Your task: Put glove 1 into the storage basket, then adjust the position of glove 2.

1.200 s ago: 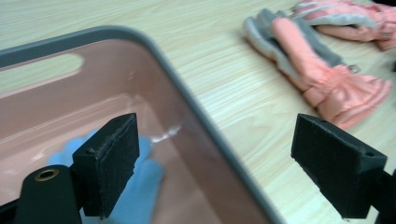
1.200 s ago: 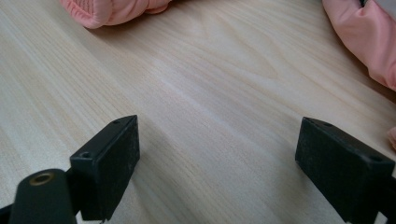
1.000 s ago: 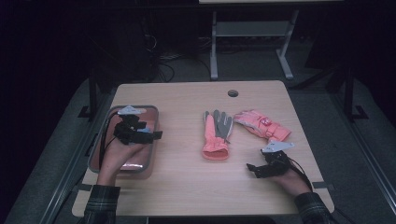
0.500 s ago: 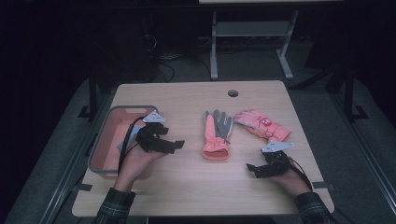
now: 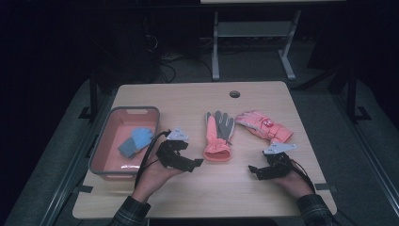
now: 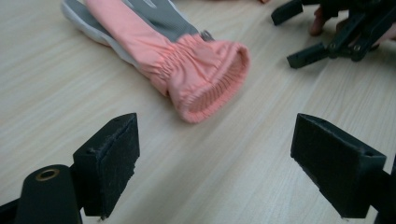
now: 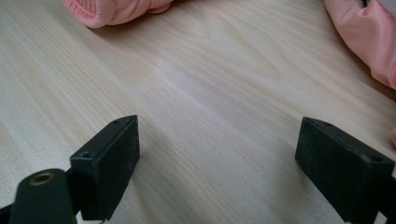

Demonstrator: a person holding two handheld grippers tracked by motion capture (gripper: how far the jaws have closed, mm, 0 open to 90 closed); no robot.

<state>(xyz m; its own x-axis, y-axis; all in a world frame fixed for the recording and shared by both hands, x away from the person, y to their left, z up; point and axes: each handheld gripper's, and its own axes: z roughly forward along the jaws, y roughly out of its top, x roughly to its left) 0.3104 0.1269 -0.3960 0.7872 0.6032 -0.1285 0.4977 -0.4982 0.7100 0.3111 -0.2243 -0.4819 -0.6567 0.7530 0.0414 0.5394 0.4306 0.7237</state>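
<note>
Our left tool (image 5: 190, 164) hovers released, jaws wide, just short of the cuff of the pink and grey glove (image 5: 218, 136) lying mid-surface (image 5: 188, 99). Our right tool (image 5: 256, 171) rests released nearby. A blue glove (image 5: 135, 141) lies in the bin (image 5: 136, 111).

Light wood table (image 5: 197, 193) with a round cable hole (image 5: 234, 94) near its far edge. Dark, dimly lit room; grey floor (image 5: 362, 155). A pale metal stand (image 5: 254, 33) sits behind the table, cables (image 5: 164, 56) lying beside it.
</note>
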